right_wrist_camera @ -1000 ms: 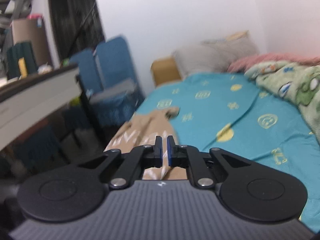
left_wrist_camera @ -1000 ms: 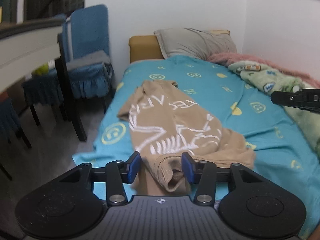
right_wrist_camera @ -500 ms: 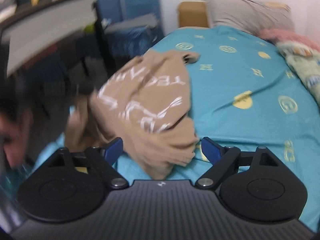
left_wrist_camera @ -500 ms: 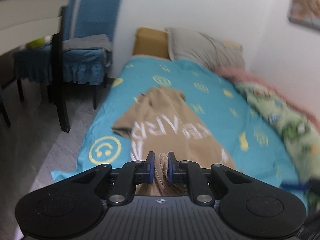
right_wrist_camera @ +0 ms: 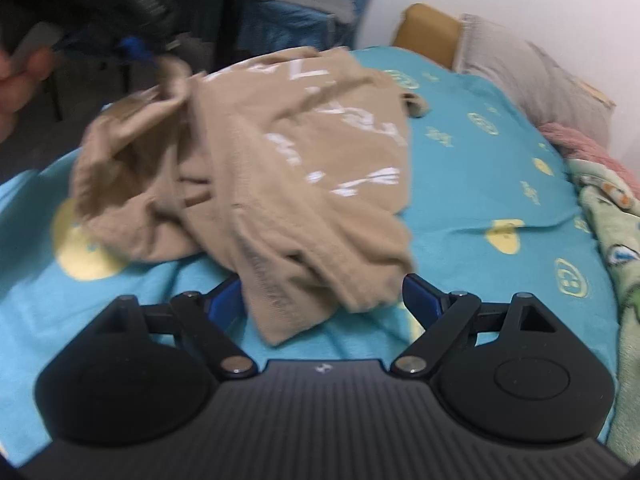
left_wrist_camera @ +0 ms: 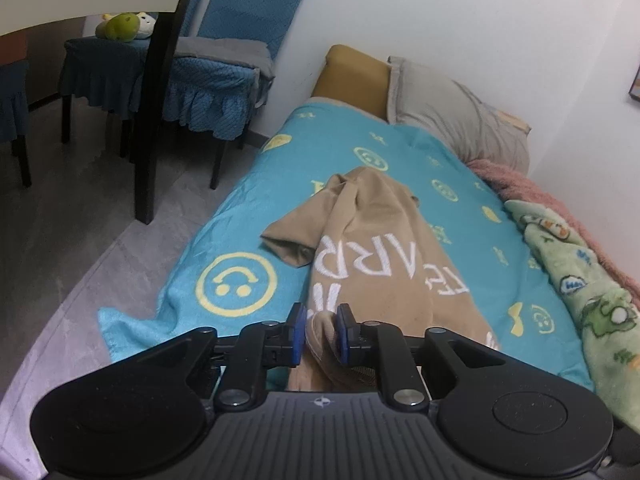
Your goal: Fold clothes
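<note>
**Sweater pinched by left, right spread wide**

Sweater [left_wrist_camera: 372,240], tan knit with white lettering, lies crumpled on the teal blanket [left_wrist_camera: 472,184] at the near-left part of the bed.

- Left wrist view: left gripper [left_wrist_camera: 321,330] pinches a ribbed cuff or hem fold between its blue pads [left_wrist_camera: 298,330]. Garment runs straight away from the fingers, one sleeve splayed left toward the blanket's edge. Only this view shows the floor [left_wrist_camera: 60,240], chair [left_wrist_camera: 224,60] and dark table leg [left_wrist_camera: 154,92] just off that edge.
- Right wrist view (motion-blurred): right gripper [right_wrist_camera: 322,298] is spread wide, one loose fold lying between the fingers; contact unclear. Only here: the left gripper [right_wrist_camera: 136,46] seen from outside at top left, lifting a bunched corner, with a hand [right_wrist_camera: 18,76] beside it.
- Open blanket to the right of the sweater up to the green fleece [left_wrist_camera: 580,280] and pink throw [left_wrist_camera: 532,188]; grey pillow [left_wrist_camera: 452,112] at the far end.
</note>
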